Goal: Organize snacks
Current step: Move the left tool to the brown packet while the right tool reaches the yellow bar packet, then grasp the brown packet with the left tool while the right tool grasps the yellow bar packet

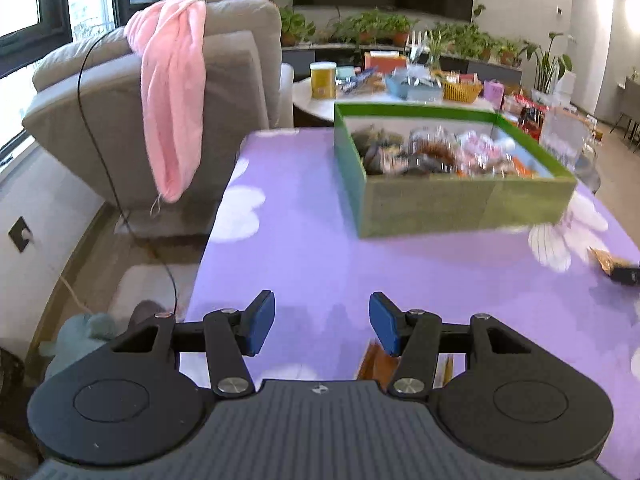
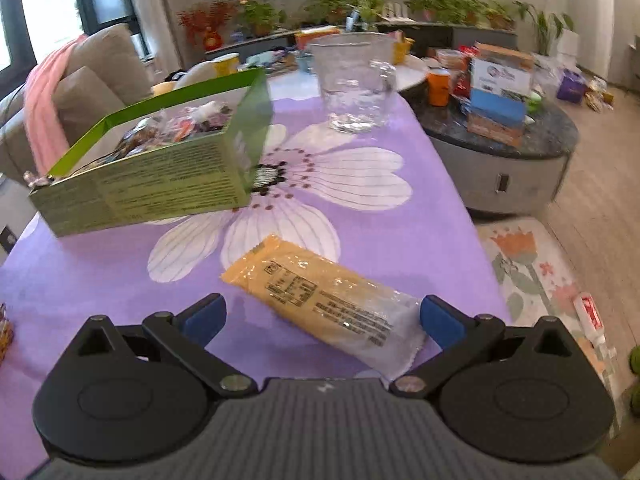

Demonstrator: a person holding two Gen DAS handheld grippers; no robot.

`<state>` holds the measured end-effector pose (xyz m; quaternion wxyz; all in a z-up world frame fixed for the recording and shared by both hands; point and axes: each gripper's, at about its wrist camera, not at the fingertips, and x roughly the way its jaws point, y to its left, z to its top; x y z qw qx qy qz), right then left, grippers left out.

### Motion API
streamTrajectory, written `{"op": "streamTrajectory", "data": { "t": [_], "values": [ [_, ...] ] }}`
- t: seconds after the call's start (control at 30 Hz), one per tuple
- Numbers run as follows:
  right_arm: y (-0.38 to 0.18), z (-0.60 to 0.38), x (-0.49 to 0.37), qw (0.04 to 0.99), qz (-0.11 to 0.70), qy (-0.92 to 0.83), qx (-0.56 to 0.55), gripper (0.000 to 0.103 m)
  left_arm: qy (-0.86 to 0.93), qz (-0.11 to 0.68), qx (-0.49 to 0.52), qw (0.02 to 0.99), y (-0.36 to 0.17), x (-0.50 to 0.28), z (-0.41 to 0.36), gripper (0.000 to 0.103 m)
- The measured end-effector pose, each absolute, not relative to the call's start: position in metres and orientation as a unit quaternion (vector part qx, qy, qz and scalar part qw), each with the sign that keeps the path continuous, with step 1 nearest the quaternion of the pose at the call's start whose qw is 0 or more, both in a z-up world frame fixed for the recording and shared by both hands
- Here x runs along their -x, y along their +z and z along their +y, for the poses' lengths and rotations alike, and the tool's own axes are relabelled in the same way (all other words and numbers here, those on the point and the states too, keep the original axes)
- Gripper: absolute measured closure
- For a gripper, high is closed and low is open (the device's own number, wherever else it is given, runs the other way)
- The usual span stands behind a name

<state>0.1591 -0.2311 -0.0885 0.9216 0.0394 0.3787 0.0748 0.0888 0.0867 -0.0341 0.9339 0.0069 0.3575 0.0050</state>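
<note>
A green box (image 1: 460,200) holding several wrapped snacks stands on the purple flowered tablecloth (image 1: 300,248); it also shows in the right wrist view (image 2: 152,188). My left gripper (image 1: 322,328) is open and empty above the cloth, with an orange snack packet (image 1: 374,364) partly hidden under its right finger. My right gripper (image 2: 322,318) is open wide, its fingers either side of the near end of a yellow and clear snack packet (image 2: 324,300) lying flat on the cloth. Another packet (image 1: 608,264) lies at the right edge of the left wrist view.
A clear plastic pitcher (image 2: 354,84) stands on the table beyond the box. A grey sofa (image 1: 120,120) with a pink towel (image 1: 172,92) is to the left. A round low table (image 2: 500,132) with boxes and cups is to the right. A snack (image 2: 4,332) lies at the left edge.
</note>
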Motion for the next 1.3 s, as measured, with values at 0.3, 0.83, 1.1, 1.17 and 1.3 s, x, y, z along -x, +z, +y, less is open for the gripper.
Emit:
{"op": "streamTrajectory", "data": {
  "t": [0.3,0.83,1.1,1.17,1.3],
  "values": [
    [-0.093,-0.219,-0.176,0.916,0.382,0.116,0.028,0.0,0.002,0.405,0.0,0.914,-0.049,-0.049,0.089,0.053],
    [-0.081,-0.175,-0.126,0.899,0.373,0.228,-0.005,0.0,-0.08,0.392,-0.122,0.908,-0.059,-0.057,0.042,0.053],
    [-0.075,-0.185,-0.142,0.913,0.386,0.121,-0.049,0.0,-0.074,0.386,-0.105,0.914,-0.062,-0.062,0.048,0.037],
    [-0.078,-0.18,-0.147,0.907,0.4,0.106,-0.07,0.0,-0.079,0.389,-0.109,0.911,-0.064,-0.062,0.047,0.037],
    [-0.084,-0.167,-0.154,0.905,0.408,0.09,-0.081,0.0,-0.08,0.392,-0.112,0.909,-0.067,-0.065,0.048,0.035]
  ]
}}
